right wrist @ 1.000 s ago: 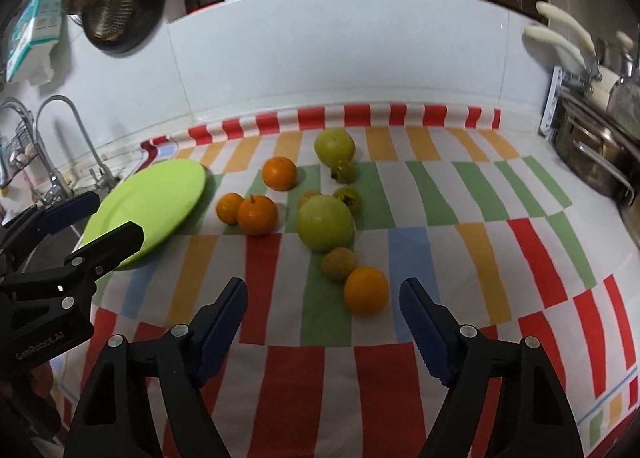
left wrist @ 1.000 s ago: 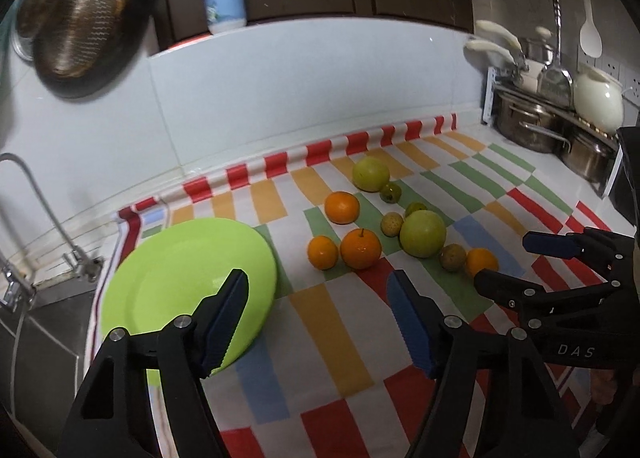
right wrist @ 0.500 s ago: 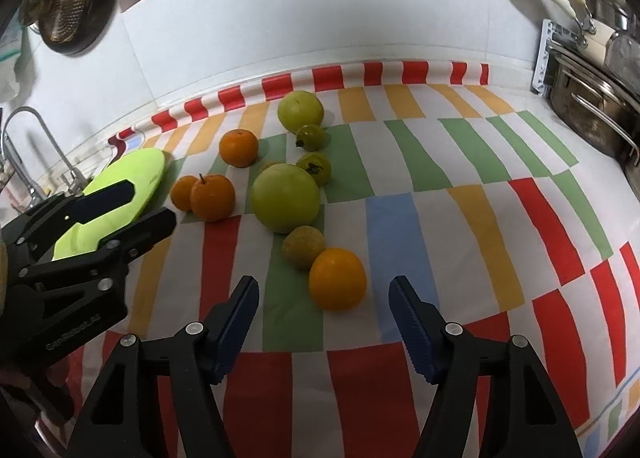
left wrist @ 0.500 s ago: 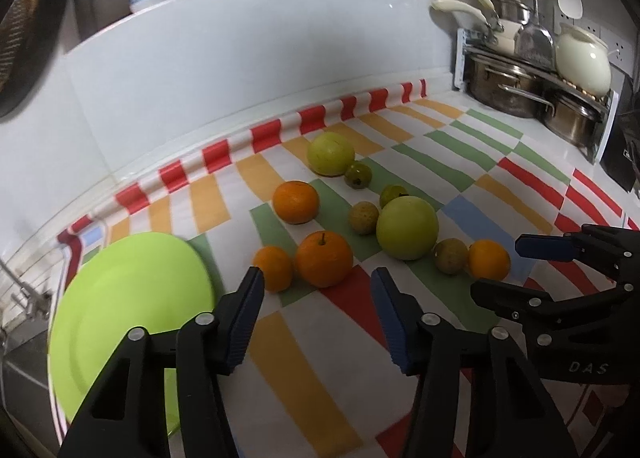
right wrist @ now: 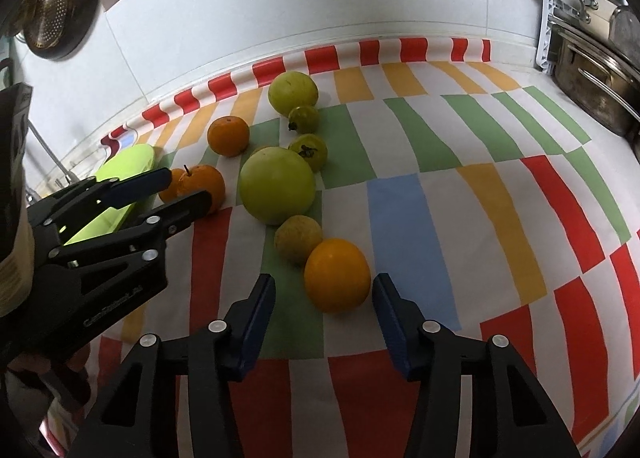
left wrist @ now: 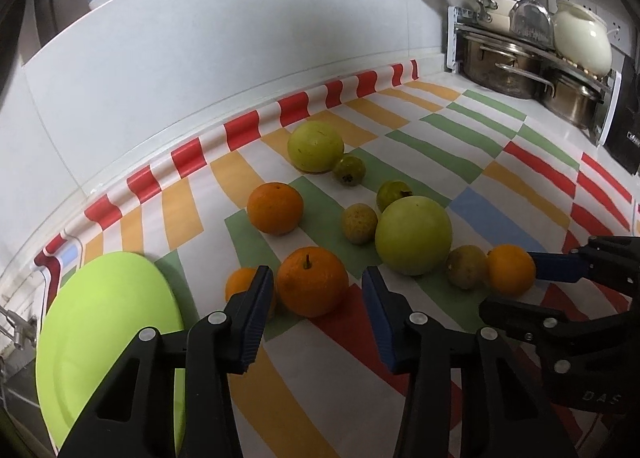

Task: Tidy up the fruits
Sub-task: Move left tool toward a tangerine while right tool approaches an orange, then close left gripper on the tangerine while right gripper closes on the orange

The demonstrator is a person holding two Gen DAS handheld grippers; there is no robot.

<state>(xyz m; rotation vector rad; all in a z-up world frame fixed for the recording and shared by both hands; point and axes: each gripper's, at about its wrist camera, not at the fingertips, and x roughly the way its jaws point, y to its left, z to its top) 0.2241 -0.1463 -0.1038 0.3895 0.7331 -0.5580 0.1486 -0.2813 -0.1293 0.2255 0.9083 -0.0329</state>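
1. Striped cloth (left wrist: 460,193) covers the counter, fruit clustered mid-cloth.
2. Green plate (left wrist: 104,334) sits at the cloth's left end, bare.
3. Left gripper (left wrist: 318,290) is closing around the stemmed orange (left wrist: 312,282); pads not yet pressing.
4. Right gripper (right wrist: 324,290) is narrowing on the nearest orange (right wrist: 336,274), gaps showing either side.

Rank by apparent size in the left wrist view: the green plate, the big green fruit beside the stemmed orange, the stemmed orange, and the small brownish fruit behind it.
1. Green plate, though nearest the camera.
2. Big green fruit.
3. Stemmed orange, nearer yet smaller.
4. Small brownish fruit.
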